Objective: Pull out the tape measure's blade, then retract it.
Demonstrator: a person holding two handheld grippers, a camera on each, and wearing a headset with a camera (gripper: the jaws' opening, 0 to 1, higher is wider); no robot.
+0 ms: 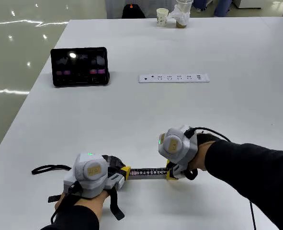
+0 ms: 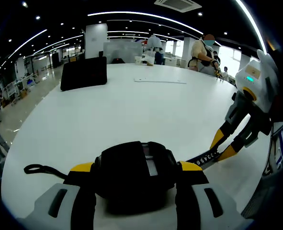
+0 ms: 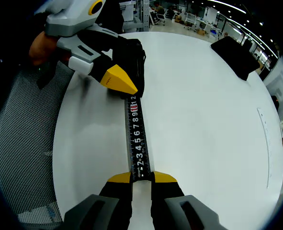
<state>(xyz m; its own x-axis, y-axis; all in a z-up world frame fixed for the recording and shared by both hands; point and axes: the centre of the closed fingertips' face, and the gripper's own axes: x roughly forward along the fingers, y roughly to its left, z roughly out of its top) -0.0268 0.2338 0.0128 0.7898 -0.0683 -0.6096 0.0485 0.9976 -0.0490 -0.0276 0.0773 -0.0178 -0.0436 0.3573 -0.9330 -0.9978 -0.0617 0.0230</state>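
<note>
The black tape measure [image 1: 113,165] lies on the white table [image 1: 146,115] near its front edge. My left gripper [image 1: 119,173] is shut on its case [image 2: 134,175], one yellow-tipped finger [image 2: 81,167] on each side. A short length of the blade [image 1: 147,172] runs flat to the right, with numbers up to about 12 showing [image 3: 136,136]. My right gripper [image 1: 170,172] is shut on the blade's end, as its own view shows [image 3: 141,177]. The right gripper [image 2: 223,145] also appears in the left gripper view. The case's black wrist strap [image 1: 48,168] trails off to the left.
A black tablet [image 1: 79,66] stands at the far left of the table, with a white power strip [image 1: 174,77] lying to its right. Paper cups [image 1: 163,17] stand at the far edge. The table's left edge [image 1: 24,112] drops to a glossy floor.
</note>
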